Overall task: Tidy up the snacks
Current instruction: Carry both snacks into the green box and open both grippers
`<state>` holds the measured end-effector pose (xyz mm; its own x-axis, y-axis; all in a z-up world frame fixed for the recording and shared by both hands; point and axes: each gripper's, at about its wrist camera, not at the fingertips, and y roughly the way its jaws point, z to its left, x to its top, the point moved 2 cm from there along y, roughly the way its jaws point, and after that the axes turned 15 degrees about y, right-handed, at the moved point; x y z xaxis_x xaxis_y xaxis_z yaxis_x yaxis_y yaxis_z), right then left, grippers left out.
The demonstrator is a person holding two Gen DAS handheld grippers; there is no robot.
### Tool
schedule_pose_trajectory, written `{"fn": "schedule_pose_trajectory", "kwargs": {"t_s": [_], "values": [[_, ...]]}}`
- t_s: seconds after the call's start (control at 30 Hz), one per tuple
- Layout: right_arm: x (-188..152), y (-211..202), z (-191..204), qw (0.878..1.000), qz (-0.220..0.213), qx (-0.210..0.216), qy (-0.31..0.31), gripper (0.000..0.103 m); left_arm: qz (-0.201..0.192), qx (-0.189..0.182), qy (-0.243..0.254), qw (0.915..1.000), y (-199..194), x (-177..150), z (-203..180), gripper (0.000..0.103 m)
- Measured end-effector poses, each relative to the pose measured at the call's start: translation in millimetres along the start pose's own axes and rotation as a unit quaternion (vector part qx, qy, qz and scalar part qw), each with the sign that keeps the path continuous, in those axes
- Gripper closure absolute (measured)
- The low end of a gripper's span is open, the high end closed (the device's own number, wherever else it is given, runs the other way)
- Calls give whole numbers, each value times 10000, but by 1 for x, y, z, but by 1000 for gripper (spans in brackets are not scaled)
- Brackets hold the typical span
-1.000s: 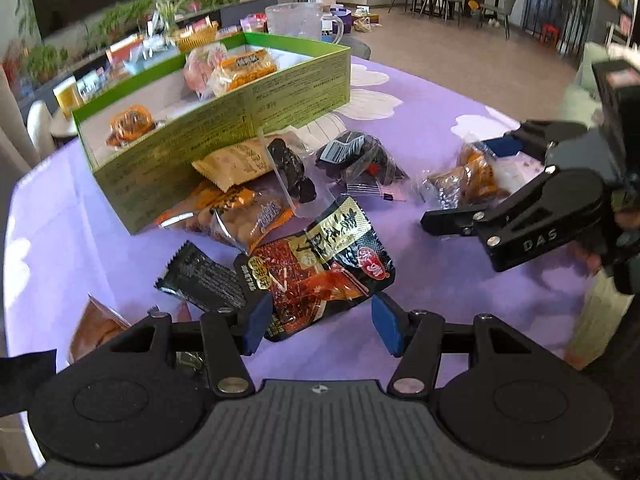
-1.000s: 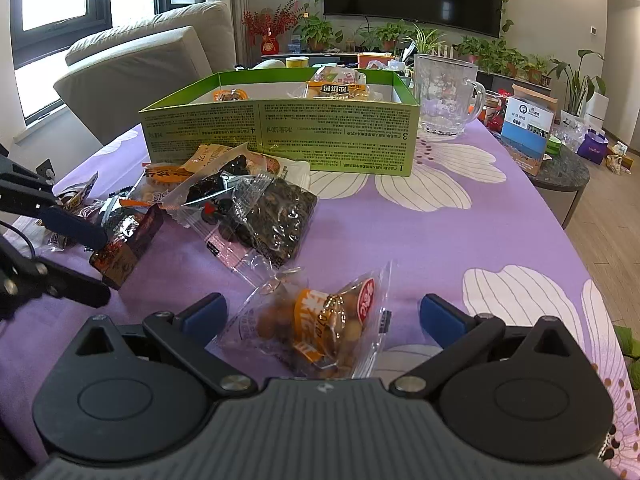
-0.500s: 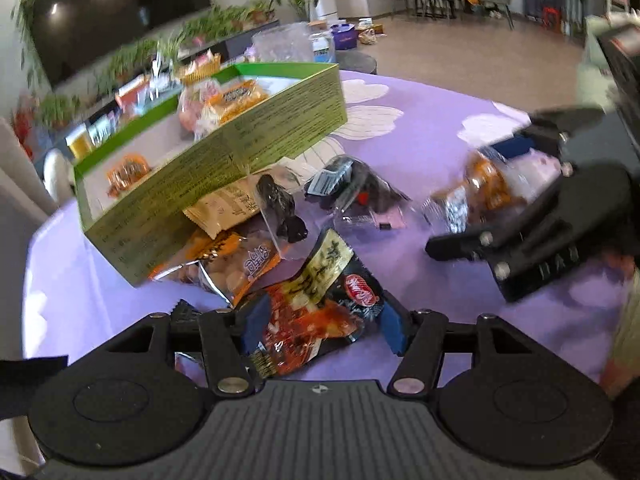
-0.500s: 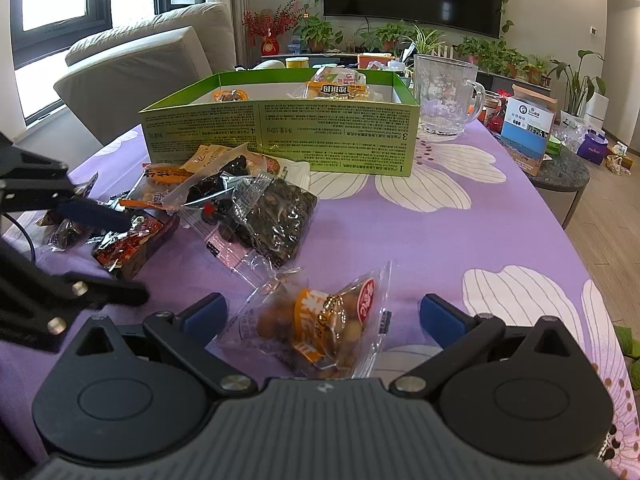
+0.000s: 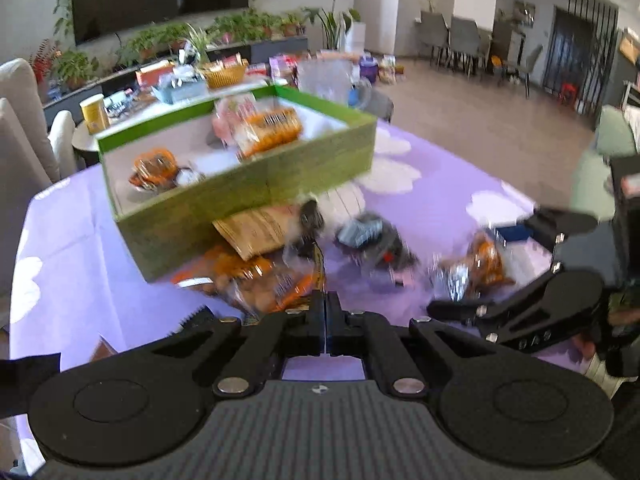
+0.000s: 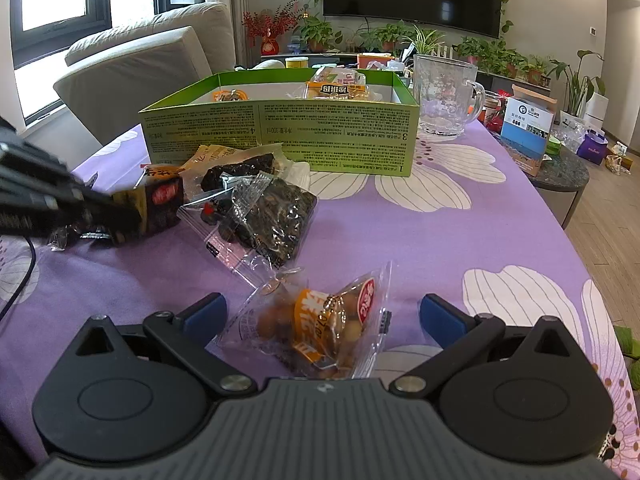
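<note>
A green box (image 5: 248, 188) (image 6: 280, 136) with a few snack packets inside stands on the purple tablecloth. Loose snack packets lie in front of it. My left gripper (image 5: 325, 316) is shut on a black and red snack packet (image 6: 160, 208), held edge-on above the table; it shows in the right wrist view (image 6: 116, 216). My right gripper (image 6: 322, 316) is open, its fingers either side of a clear packet of orange-labelled nuts (image 6: 320, 320), which also shows in the left wrist view (image 5: 476, 268). A dark packet (image 6: 272, 220) lies between the nuts and the box.
A glass jug (image 6: 444, 96) stands right of the box. A side table with a blue and white carton (image 6: 528, 128) is beyond the table's right edge. A sofa (image 6: 148, 64) stands at the back left. Bare purple cloth (image 6: 460, 240) lies to the right.
My left gripper has closed on the black and red packet and lifted it off the table, tilting up toward the box. My right gripper has stayed open around the nut packet.
</note>
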<state>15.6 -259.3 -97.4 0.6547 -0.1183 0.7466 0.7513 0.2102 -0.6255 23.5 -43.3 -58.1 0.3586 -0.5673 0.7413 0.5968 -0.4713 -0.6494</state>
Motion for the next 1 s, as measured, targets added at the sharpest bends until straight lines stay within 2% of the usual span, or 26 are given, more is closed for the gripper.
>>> {"fn": "schedule_pose_trajectory", "kwargs": {"t_s": [0.17,0.3,0.4,0.57,0.67,0.73,0.77,0.83,1.0], "values": [[0,-3,5,9999,-50,-113,36,51,-178,89,-159,9997,-11,6,10,102],[-1,-9,12,9999,-109,76,-94,51,-275,123,-214,9993,-17,10,14,102],[0,-10,15,9996,-170,68,-208,51,-415,103,-222,9988,-24,14,14,102],[9,-15,9,9991,-251,323,128,51,-632,182,-116,9978,-35,25,16,102],[15,-18,8,9984,-362,408,169,52,-713,254,-107,9971,-38,31,18,102],[15,-17,8,9985,-281,433,162,52,-729,313,-124,9968,-37,32,21,102],[15,-15,7,9988,-234,405,151,51,-731,306,-157,9967,-37,32,22,102],[12,-15,3,9989,-286,309,227,40,-728,288,-221,9967,-37,31,24,102],[7,-24,-6,9975,-521,174,442,40,-732,324,-246,9965,-38,32,26,102]]}}
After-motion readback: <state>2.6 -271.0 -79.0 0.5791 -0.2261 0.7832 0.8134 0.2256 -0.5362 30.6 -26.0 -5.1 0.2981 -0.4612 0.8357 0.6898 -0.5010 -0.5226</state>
